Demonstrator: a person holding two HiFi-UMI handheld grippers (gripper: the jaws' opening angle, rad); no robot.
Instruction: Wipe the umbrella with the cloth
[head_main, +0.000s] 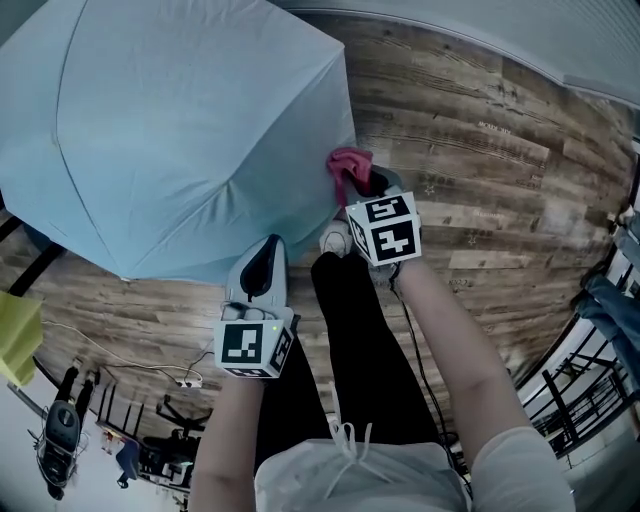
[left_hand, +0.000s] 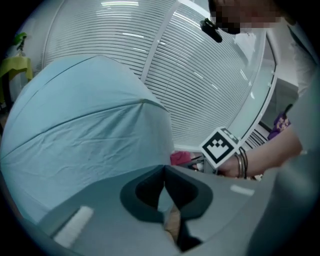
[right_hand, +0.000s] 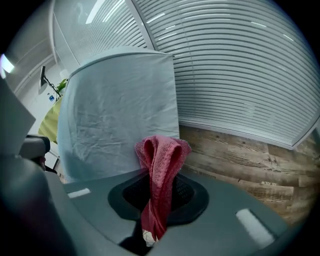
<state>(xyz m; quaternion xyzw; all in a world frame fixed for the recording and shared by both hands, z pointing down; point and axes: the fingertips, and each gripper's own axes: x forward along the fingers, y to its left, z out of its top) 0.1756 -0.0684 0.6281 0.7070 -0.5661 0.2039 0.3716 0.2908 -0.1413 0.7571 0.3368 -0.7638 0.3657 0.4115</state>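
A light blue open umbrella lies on its side on the wooden floor and fills the upper left of the head view. My right gripper is shut on a pink-red cloth, which it holds against the umbrella's right edge. In the right gripper view the cloth sticks up folded from the jaws, with the canopy just behind it. My left gripper is shut, its tip at the canopy's lower rim. The left gripper view shows the canopy beyond the jaws and nothing clearly between them.
Wooden floor spreads to the right of the umbrella. White blinds stand behind it. The person's black-trousered legs and shoes are under the grippers. A cable with a power strip lies lower left, and metal racks stand at the right.
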